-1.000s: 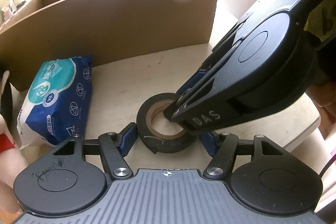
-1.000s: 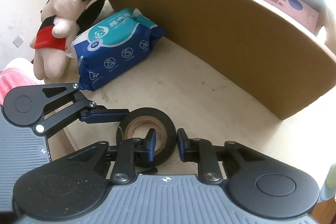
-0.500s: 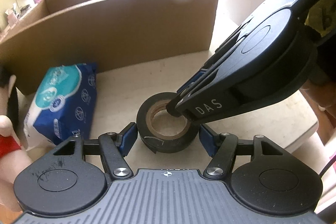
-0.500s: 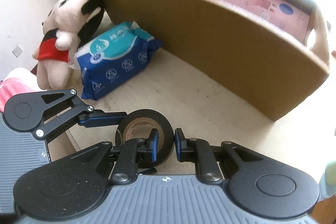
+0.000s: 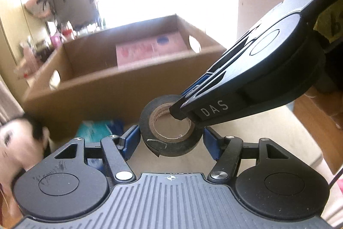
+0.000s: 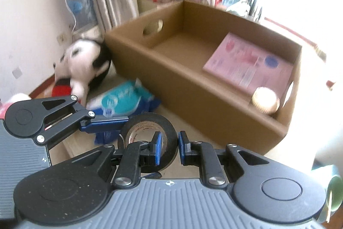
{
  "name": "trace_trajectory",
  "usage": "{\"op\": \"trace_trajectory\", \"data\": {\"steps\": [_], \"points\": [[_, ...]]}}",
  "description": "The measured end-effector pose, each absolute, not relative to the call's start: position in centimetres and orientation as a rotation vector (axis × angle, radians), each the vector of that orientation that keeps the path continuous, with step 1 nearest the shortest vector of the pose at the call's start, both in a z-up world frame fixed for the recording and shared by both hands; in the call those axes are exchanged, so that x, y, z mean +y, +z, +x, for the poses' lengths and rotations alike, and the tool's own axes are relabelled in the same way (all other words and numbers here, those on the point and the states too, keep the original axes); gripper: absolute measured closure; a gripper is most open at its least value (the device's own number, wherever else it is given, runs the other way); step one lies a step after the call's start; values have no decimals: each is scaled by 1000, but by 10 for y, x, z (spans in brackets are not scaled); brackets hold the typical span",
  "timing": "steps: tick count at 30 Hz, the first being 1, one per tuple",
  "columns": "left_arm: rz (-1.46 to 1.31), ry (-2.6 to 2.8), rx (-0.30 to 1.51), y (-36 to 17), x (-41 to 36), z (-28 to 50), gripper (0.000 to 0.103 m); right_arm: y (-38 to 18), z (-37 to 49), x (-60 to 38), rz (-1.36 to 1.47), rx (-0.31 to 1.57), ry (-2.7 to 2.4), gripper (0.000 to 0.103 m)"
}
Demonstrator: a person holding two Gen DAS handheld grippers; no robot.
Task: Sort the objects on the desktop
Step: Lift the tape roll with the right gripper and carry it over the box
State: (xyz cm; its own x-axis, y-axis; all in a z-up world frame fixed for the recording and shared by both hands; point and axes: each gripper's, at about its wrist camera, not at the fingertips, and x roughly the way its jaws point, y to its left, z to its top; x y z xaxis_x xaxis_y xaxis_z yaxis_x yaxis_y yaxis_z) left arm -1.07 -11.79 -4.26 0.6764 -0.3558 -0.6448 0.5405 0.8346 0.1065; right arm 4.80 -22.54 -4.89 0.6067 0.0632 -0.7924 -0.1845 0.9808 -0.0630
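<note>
A black tape roll [image 5: 171,126] is lifted above the table, seen also in the right wrist view [image 6: 148,134]. My right gripper [image 6: 167,147] is shut on the roll's wall, one finger inside its hole. My left gripper [image 5: 171,141] is open, its blue pads on either side of the roll and apart from it. A brown cardboard box [image 6: 193,83] stands behind, open at the top, with a pink package [image 6: 248,63] and a round beige item [image 6: 265,100] inside. The box also shows in the left wrist view [image 5: 120,87].
A blue wipes pack [image 6: 122,100] lies on the table by the box's near wall. A plush doll [image 6: 83,63] with black hair leans at the box's left corner. A green cup [image 6: 334,192] is at the right edge. Cluttered shelves stand behind.
Both grippers have risen with the tape roll, from table level to above the box rim. The box interior has come into view. The right gripper's hold is unchanged.
</note>
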Motion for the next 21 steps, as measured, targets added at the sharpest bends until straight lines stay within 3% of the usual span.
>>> {"op": "trace_trajectory", "data": {"steps": [12, 21], "points": [[388, -534, 482, -13, -135, 95, 38, 12, 99, -253, -147, 779, 69, 85], [304, -670, 715, -25, -159, 172, 38, -16, 174, -318, 45, 1015, 32, 85]]}}
